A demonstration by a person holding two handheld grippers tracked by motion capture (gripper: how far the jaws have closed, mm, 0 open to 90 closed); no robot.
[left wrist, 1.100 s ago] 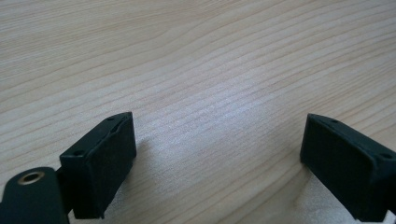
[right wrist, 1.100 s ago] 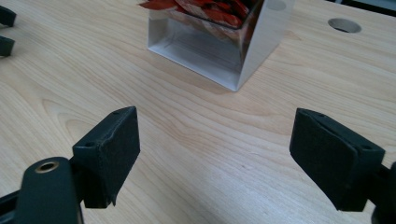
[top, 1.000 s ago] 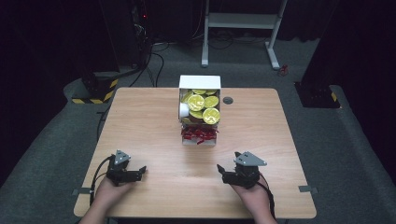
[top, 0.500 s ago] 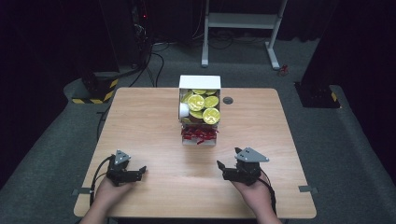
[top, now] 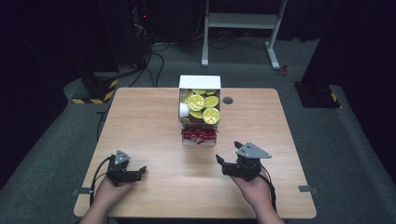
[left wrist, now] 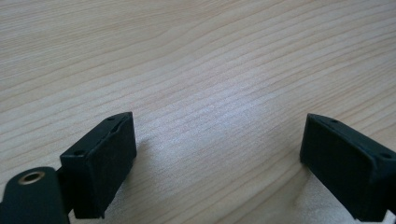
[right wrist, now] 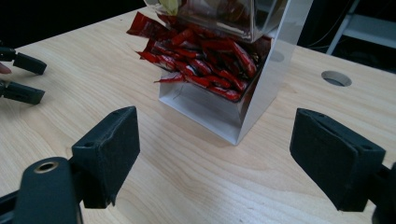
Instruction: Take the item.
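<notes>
The right gripper (top: 227, 157), jaws wide and empty, faces the red sachets (right wrist: 205, 65) spilling from the lower tray of the clear dispenser (right wrist: 261, 88), which lies straight ahead of it and slightly left. The left gripper (top: 140, 171), also wide and empty, sits low over the table (left wrist: 210, 70), farther from the dispenser, so the right hand looks better placed to reach.

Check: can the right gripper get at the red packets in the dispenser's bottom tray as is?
Probably yes. The right gripper has open, empty jaws aimed at the red packets, bare table lies between, and the tray's front is open.
</notes>
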